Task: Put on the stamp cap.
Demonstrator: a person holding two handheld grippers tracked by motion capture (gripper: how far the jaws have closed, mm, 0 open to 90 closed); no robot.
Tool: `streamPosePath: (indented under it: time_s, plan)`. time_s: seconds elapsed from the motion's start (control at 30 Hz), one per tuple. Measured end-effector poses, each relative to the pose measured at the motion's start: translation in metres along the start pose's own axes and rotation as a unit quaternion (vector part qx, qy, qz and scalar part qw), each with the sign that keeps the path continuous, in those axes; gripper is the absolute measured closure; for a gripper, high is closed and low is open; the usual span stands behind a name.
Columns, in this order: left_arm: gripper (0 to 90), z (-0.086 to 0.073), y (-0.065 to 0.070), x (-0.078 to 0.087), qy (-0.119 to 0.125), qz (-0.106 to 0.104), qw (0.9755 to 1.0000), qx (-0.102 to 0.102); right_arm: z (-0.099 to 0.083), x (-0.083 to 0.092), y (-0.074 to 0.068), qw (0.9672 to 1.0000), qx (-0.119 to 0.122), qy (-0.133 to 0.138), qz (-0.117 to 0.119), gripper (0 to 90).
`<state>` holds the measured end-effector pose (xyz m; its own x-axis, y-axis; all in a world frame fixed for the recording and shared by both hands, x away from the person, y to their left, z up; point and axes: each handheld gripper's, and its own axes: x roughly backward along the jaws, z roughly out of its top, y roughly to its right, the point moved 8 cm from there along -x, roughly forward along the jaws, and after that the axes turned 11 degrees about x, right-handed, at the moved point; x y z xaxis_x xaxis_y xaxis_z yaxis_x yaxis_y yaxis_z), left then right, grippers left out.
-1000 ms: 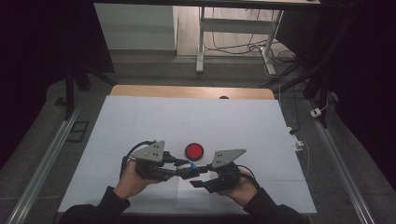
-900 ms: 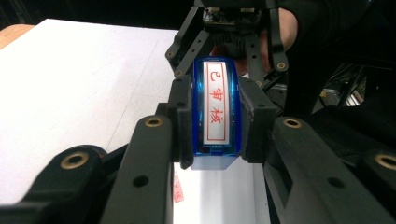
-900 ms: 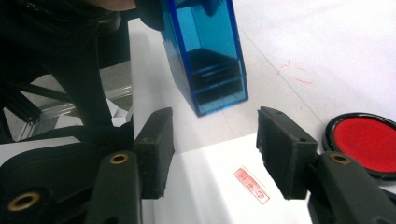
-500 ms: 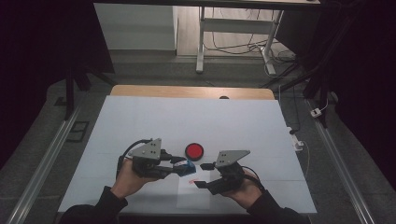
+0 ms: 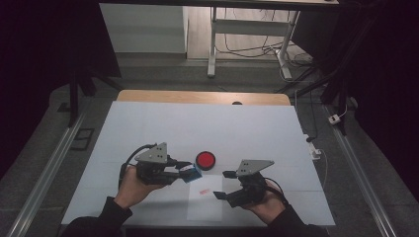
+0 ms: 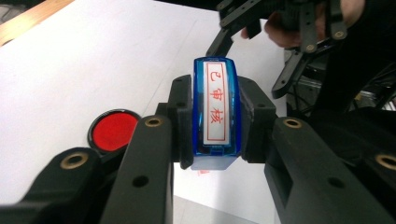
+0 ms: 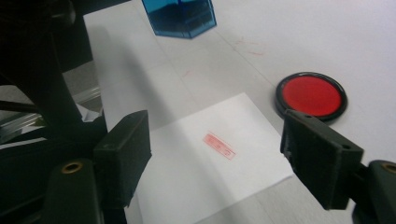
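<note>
My left gripper [image 5: 189,171] is shut on a blue stamp [image 6: 215,107] with a white label bearing red characters; the stamp [image 5: 192,172] hangs a little above the table. A round red ink pad [image 5: 205,160] lies just beyond it on the white table cover. To the right my right gripper [image 5: 221,184] is open; its jaws have just been opening and nothing is between them. In the right gripper view a white paper sheet [image 7: 201,182] with a small red stamp mark [image 7: 219,145] lies below the jaws, with the ink pad [image 7: 310,94] to the right and the stamp [image 7: 180,16] at the top.
The white cover [image 5: 163,128] spreads over the table, with a wooden edge [image 5: 197,97] at the back. Metal rails [image 5: 49,163] run along both sides. A desk frame [image 5: 213,44] and cables stand on the floor beyond.
My right gripper has drawn back to the right, away from the stamp in the left gripper, and its jaws have spread. The left hand with the stamp has stayed put.
</note>
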<state>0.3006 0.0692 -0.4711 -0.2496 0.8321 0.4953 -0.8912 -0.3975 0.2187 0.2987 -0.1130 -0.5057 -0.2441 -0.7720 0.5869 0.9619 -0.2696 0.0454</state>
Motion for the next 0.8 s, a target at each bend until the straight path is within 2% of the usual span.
streamPosePath:
  time_s: [0.17,0.27,0.53,0.8]
  plan:
    - [69.6,-0.001,-0.005,0.003,-0.001,0.01,0.9999,0.009,-0.005,0.003,0.003,0.9997,0.005,-0.013,-0.019,19.0]
    - [69.6,-0.002,-0.008,0.006,-0.003,0.017,0.9998,0.012,-0.007,0.004,0.003,0.9995,-0.002,-0.02,-0.025,16.2]
    - [69.5,-0.004,-0.014,0.011,-0.008,0.038,0.9991,0.016,-0.011,0.012,0.006,0.9988,-0.019,-0.013,-0.042,3.2]
    - [69.6,-0.007,-0.022,0.016,-0.012,0.058,0.9979,0.026,-0.019,0.021,0.012,0.9977,-0.036,-0.018,-0.054,1.2]
